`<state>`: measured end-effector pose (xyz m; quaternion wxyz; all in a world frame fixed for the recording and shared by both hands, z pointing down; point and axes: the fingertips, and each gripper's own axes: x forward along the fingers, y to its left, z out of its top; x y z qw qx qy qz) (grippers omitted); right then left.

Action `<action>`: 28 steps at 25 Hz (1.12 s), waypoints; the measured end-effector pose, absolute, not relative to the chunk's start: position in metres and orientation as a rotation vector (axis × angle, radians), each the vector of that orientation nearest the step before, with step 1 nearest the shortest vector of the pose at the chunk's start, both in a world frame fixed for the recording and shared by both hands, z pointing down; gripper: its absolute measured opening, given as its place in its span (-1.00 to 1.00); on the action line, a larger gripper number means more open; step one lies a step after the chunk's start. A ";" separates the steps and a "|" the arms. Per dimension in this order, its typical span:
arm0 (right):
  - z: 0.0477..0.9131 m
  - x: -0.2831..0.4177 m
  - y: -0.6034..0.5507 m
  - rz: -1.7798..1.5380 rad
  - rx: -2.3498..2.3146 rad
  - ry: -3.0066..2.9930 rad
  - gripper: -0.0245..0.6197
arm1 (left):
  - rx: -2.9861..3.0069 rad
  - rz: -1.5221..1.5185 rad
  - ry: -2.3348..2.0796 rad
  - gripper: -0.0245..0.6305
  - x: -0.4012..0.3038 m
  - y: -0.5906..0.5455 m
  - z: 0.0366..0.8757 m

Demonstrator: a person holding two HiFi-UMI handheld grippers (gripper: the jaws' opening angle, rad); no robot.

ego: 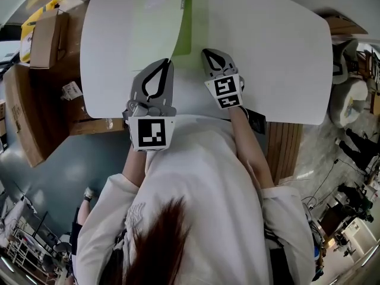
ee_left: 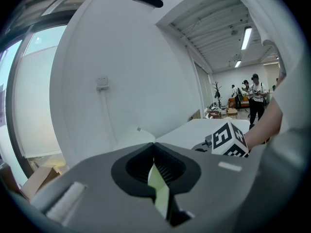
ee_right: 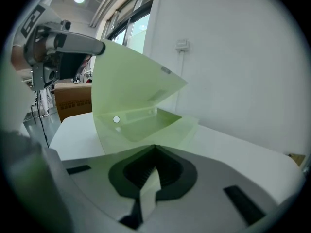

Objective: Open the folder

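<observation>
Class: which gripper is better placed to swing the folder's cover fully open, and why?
Left. The left gripper is shut on the raised front cover, while the right gripper clamps the back sheet lying on the table.

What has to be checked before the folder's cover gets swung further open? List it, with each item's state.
1. Left hand-held gripper clamped on the front cover: ok, jaws closed on the thin sheet.
2. Right hand-held gripper pinning the back cover: ok, the sheet is pinched between its jaws.
3. Front cover lifted off the back cover: ok, the folder stands partly open.
4. Front cover free of creases: ok, it is curved but shows no fold.
5. Loose papers inside that could slide out: cannot tell.
6. Folder resting on the table: ok.
</observation>
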<state>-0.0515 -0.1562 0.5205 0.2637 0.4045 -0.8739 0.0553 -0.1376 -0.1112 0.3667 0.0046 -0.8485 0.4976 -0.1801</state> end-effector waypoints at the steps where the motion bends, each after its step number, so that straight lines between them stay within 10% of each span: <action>1: 0.520 -0.051 -0.156 0.151 1.097 -2.363 -0.91 | -2.660 -0.554 1.572 -0.90 -0.139 -0.111 0.365; 28: 0.521 -0.052 -0.152 0.139 1.071 -2.368 -0.91 | -2.470 -0.293 2.015 -0.90 -0.241 -0.109 0.330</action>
